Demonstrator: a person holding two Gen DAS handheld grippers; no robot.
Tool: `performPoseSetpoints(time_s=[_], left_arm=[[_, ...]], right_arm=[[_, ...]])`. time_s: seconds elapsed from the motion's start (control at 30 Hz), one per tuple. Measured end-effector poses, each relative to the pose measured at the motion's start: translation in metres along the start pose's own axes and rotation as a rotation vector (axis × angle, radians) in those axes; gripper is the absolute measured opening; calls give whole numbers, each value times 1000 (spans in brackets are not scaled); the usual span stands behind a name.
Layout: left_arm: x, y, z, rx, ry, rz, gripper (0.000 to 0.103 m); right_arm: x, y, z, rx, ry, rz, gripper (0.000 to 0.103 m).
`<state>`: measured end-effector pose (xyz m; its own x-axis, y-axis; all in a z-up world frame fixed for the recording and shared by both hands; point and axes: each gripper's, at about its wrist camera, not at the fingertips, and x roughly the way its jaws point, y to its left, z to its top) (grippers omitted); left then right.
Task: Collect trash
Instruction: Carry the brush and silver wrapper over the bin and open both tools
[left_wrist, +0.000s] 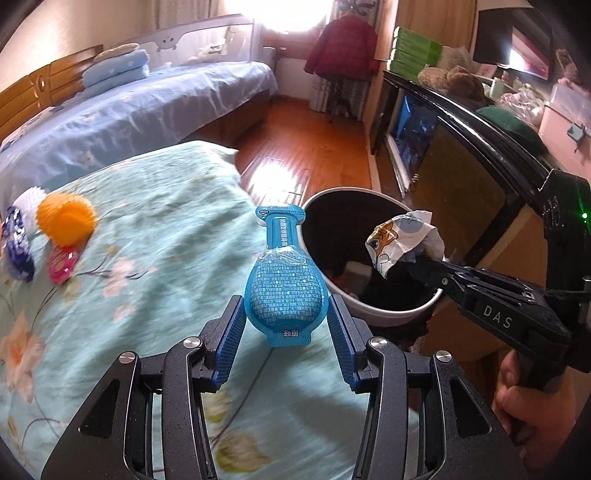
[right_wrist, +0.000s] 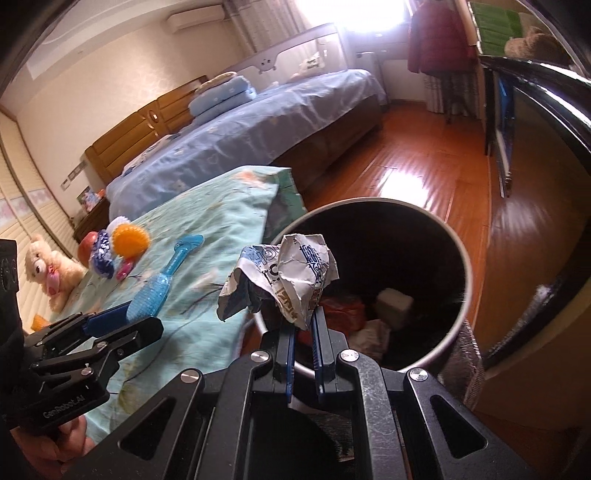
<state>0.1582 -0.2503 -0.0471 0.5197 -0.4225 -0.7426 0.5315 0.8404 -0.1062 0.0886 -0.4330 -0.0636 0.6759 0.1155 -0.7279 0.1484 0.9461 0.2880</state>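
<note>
Right claw (right_wrist: 303, 314) is pinched nearly closed on a crumpled printed wrapper (right_wrist: 284, 273), holding it up over the open mouth of the white-rimmed trash bin (right_wrist: 466, 258). There's already some stuff down at the bottom of the bin, a pale block and a red bit.

Left claw (left_wrist: 286, 317) has its blue fingers (left_wrist: 231, 332) spread around the fat end of a blue bulb-shaped packet (left_wrist: 285, 286). Whether it's actually gripping it, I can't tell; the packet sits between the pads above the teal floral bedspread (left_wrist: 166, 229), right beside the bin.

Further back on the bedspread: an orange spiky ball (left_wrist: 65, 218), a pink wrapper (left_wrist: 62, 260) and a blue-and-white wrapper (left_wrist: 16, 243), clustered together. A teddy bear (right_wrist: 46, 267) sits beyond them.
</note>
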Motion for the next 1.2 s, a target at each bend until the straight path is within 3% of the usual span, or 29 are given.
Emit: performPoseSetpoints(time_s=[0.57,1.2], left_arm=[[40,-35,23,60,57,-56,45],[64,-41,26,41,110,-94,49]], right_arm=[[8,-39,4,26,14,-100,8],[25,-59,14,62,45,-126,13]])
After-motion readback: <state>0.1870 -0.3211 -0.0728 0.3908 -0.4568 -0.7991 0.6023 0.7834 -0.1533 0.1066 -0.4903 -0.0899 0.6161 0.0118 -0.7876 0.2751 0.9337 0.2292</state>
